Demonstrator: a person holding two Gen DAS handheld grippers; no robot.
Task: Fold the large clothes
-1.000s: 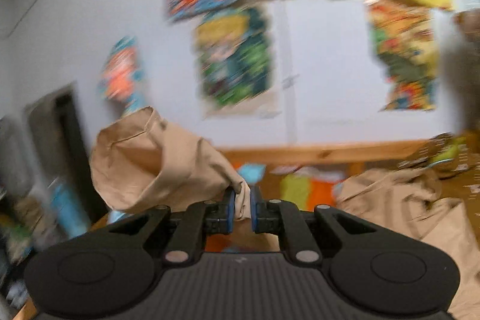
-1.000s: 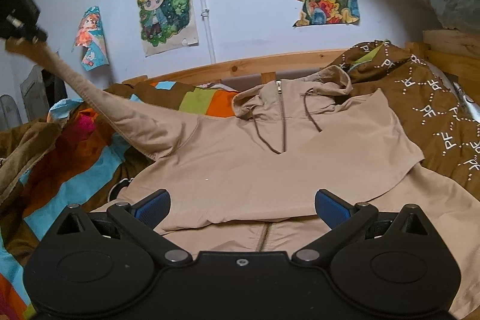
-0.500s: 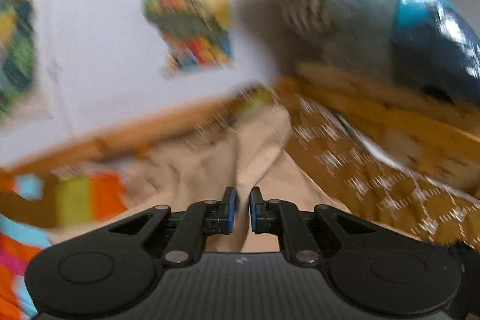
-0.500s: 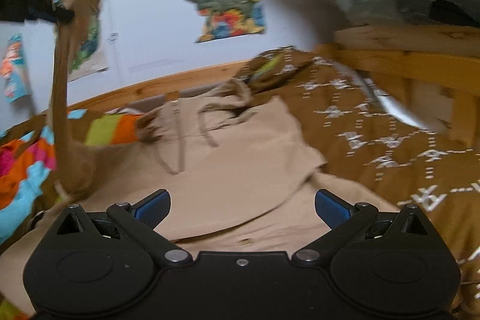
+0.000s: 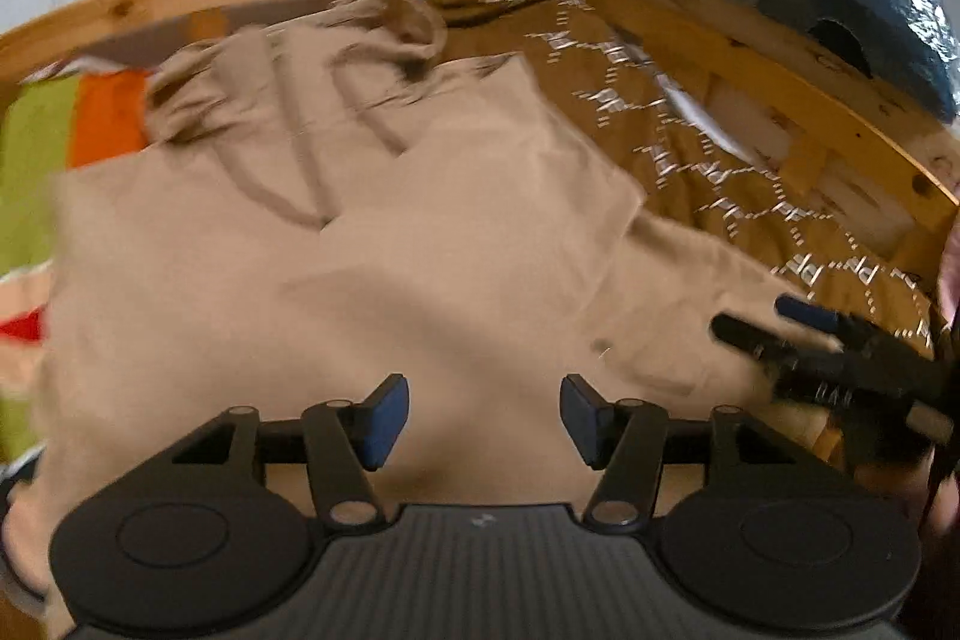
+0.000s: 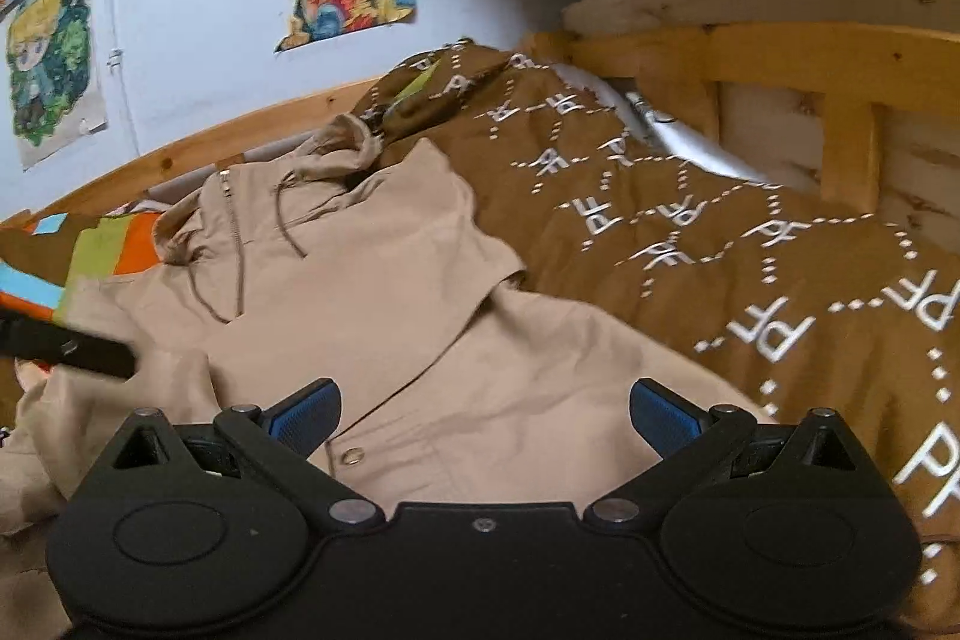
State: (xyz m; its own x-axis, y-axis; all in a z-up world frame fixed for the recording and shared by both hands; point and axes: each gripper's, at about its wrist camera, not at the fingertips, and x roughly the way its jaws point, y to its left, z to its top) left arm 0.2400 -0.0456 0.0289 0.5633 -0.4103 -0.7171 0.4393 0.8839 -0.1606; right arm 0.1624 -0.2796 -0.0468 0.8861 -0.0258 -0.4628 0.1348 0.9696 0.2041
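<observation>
One beige hooded jacket (image 6: 384, 292) is shown spread on the bed, over a brown patterned blanket (image 6: 750, 244) to its right. The cloth is judged soft, light and limp — best pinched at a hem or sleeve edge. Two grippers are counted: the left gripper (image 5: 483, 415), jaws just opened, holds nothing; the right gripper (image 6: 483, 415) stands apart — empty.

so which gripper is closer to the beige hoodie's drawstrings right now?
Left, though it's a close call. The left gripper hangs open over the hoodie's front, below the brown drawstrings. The right gripper, also open, sits over the hem by a metal snap, off to the side.
</observation>
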